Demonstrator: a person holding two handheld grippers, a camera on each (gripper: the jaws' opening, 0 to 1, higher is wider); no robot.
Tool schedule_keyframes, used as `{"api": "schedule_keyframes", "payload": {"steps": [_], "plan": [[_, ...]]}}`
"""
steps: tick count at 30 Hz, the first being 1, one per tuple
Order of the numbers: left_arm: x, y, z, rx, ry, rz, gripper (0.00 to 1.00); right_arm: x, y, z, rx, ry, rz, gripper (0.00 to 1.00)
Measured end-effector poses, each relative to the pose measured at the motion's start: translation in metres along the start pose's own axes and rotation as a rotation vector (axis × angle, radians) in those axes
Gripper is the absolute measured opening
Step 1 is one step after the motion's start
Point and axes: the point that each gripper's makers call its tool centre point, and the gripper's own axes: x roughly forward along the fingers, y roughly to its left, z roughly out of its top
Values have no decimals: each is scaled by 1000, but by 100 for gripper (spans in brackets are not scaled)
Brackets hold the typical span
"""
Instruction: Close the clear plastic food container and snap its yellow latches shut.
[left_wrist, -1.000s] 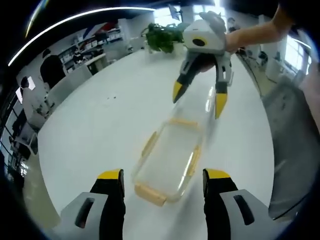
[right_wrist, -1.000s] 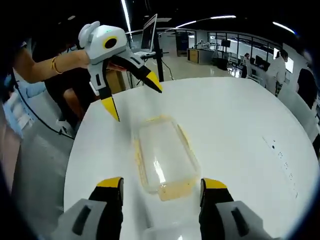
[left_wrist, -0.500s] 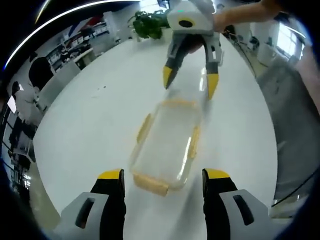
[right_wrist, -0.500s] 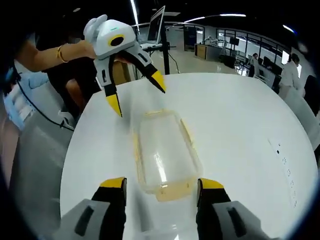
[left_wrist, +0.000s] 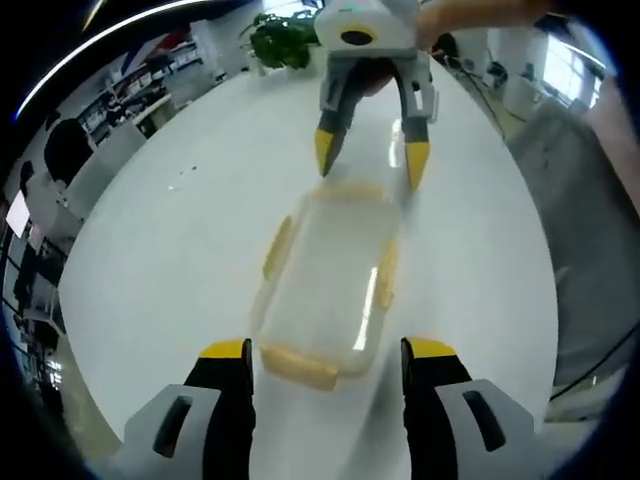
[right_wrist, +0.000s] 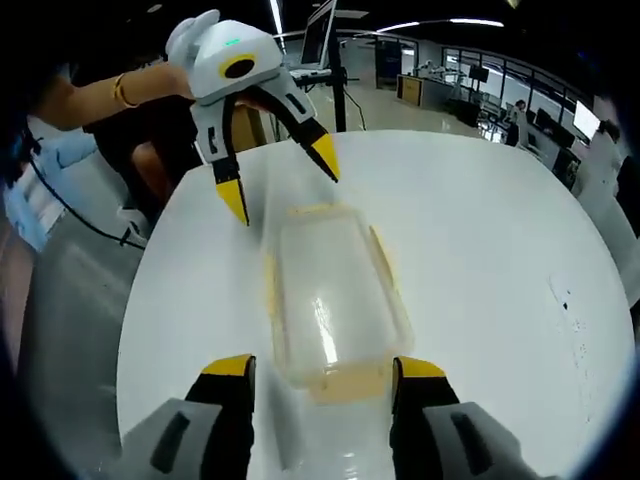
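Clear plastic food container (left_wrist: 325, 290) lying lengthwise between the two grippers on the white round table (left_wrist: 170, 260), toward the table's near edge in the right gripper view (right_wrist: 335, 300); lid seemingly laid on, yellow latches (left_wrist: 277, 247) along sides and ends looking splayed outward, not yet snapped, though blur hides the detail. Probably light and thin-walled, rigid but springy, smooth and glossy enough to slide on the slick tabletop; best pinned from above and squeezed latch by latch at the rim, starting with the short ends. Rounded rectangle, shallow, transparent; latches opaque and matte. Left gripper (left_wrist: 325, 355) with jaws spread wide, holding nothing, straddling the near end latch (left_wrist: 298, 366); right gripper (right_wrist: 322, 372) likewise parted and empty, poised over the opposite end.
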Motion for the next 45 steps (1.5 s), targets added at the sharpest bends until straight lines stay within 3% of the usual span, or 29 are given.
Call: {"api": "schedule_keyframes", "payload": {"steps": [10, 19, 25, 45], "plan": [[5, 5, -12, -8, 22, -20, 56, 4, -2, -10, -22, 65, 14, 51], [13, 10, -18, -23, 41, -28, 54, 3, -6, -10, -42, 77, 9, 51], [15, 9, -23, -3, 62, -45, 54, 6, -8, -19, -74, 128, 7, 51], [18, 6, -31, 84, 124, -116, 52, 15, -9, -26, -129, 200, 23, 49]]}}
